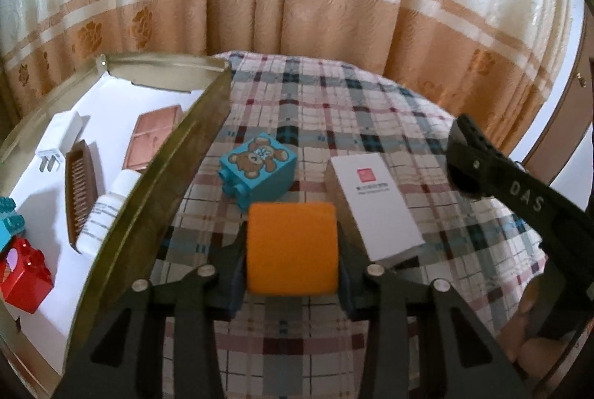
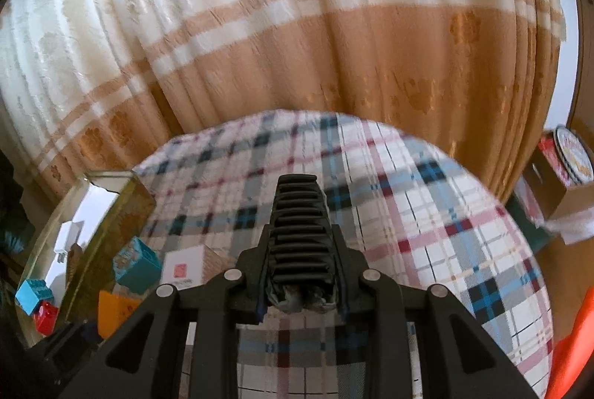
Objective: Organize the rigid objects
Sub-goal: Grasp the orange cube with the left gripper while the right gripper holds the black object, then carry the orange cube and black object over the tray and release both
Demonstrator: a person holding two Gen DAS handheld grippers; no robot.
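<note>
Orange block [image 1: 292,248] clamped between left tongs [image 1: 293,272], above plaid tablecloth [image 1: 334,109].

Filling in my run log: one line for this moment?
left gripper: shut on orange block | right gripper: shut, empty | tray: holds comb, bottle

Glossy metal tin [image 1: 178,154], matt plaid cloth [image 1: 334,102]

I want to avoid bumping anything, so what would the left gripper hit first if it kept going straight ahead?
Probably the blue teddy-bear block. It sits right beyond the orange block clamped in the left gripper, though the gap between them is hard to judge.
</note>
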